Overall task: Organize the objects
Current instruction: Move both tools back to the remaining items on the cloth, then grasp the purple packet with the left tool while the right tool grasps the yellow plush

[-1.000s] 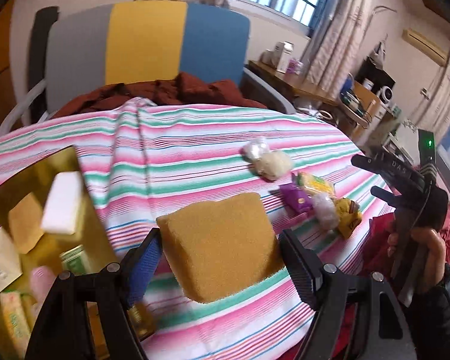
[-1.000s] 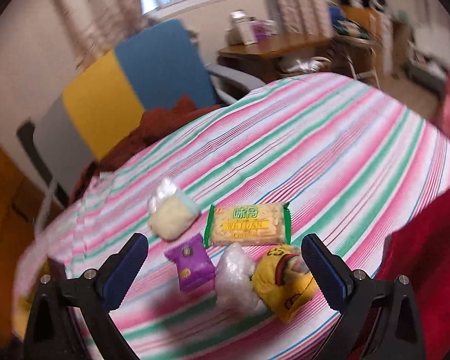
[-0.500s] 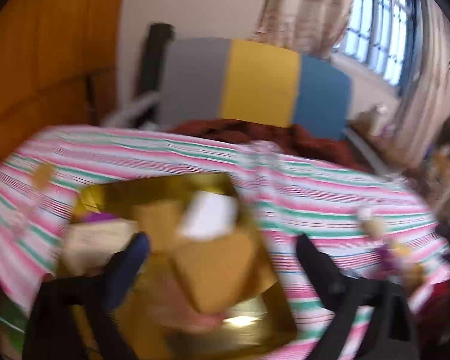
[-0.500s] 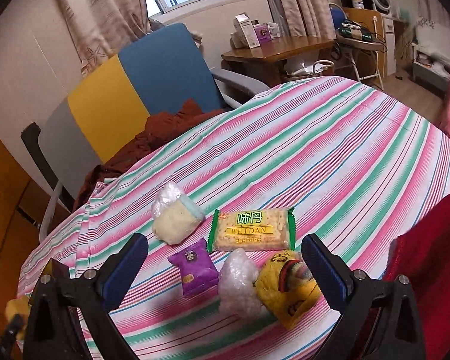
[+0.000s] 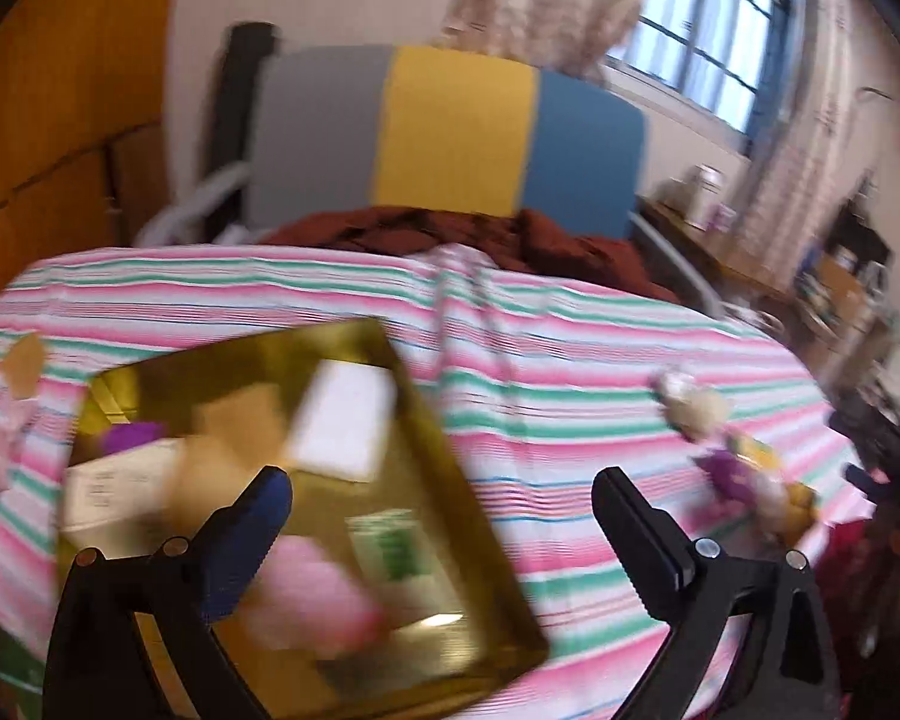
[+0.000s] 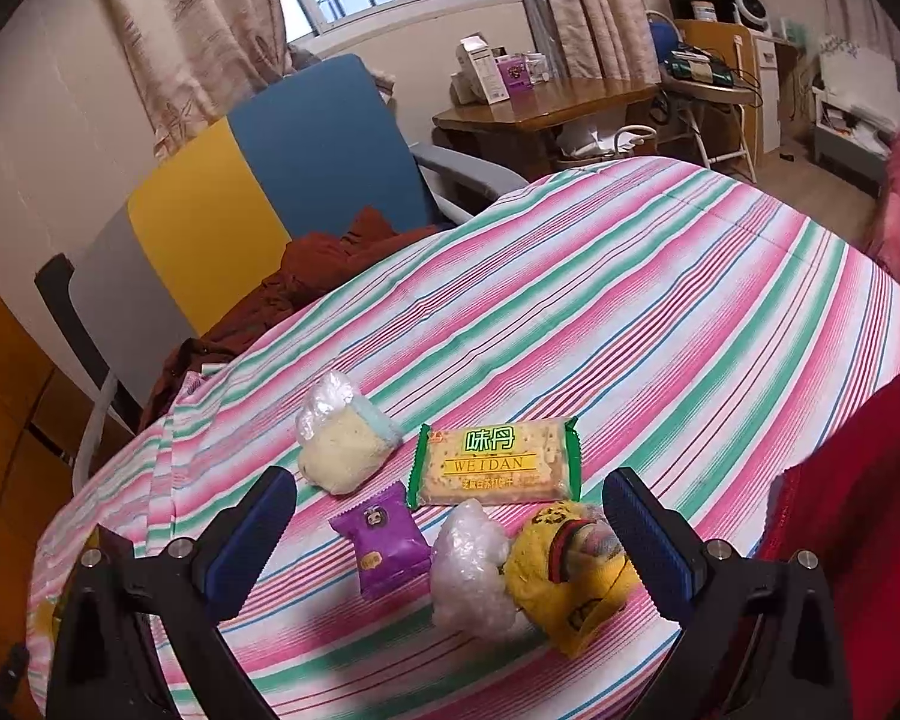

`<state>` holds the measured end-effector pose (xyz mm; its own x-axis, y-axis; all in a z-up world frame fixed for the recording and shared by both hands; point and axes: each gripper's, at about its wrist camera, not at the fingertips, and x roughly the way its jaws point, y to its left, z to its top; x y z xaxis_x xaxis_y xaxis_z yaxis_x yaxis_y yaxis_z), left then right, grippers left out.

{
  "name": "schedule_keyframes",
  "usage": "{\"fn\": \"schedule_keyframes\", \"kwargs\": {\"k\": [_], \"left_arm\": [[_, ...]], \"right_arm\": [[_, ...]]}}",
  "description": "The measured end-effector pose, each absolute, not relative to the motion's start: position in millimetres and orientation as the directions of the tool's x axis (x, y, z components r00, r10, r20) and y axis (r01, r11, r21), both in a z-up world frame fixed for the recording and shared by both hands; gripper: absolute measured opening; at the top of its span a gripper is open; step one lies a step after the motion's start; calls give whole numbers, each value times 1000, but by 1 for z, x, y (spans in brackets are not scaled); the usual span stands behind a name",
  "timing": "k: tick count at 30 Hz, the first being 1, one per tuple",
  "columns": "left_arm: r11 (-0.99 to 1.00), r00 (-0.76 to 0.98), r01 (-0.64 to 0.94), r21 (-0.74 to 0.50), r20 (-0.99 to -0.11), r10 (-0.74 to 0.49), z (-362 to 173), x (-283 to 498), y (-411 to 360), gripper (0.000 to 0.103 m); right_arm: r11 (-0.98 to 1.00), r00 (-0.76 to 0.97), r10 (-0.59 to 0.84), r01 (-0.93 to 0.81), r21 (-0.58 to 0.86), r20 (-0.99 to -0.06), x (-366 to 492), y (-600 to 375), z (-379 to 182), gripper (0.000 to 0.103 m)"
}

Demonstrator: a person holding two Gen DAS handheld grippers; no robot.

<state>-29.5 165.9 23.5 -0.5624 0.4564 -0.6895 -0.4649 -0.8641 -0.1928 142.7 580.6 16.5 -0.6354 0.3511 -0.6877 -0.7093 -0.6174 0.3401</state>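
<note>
Both tongs gape wide and empty: left tongs over the blurred gold tray, right tongs over wrapped snacks.

striped tablecloth under snack packets

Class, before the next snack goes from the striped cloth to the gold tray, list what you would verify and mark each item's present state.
1. Left gripper empty, jaws wide: ok.
2. Right gripper open, holding nothing: ok.
3. Gold tray has spare room: cannot tell, view blurred.
4. Snacks within the right gripper's view, cracker packet and purple packet lying flat: ok.
5. Yellow packet clear of its neighbours: not ok, clear bag touches it.
</note>
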Motion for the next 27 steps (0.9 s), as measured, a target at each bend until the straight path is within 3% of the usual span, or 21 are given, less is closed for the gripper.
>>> {"fn": "schedule_keyframes", "kwargs": {"k": [8, 19, 27], "left_arm": [[-738, -344, -603, -303, -736, 584, 6, -26, 262, 96], [-657, -118, -660, -365, -813, 570, -36, -24, 379, 74], [-667, -9, -609, -429, -837, 547, -64, -31, 442, 70]], "right_arm": [[-572, -669, 335, -704, 421, -663, 153, 590, 15, 103], [-576, -698, 299, -676, 460, -651, 153, 592, 13, 103], [-565, -721, 274, -656, 500, -636, 155, 596, 11, 103]]}}
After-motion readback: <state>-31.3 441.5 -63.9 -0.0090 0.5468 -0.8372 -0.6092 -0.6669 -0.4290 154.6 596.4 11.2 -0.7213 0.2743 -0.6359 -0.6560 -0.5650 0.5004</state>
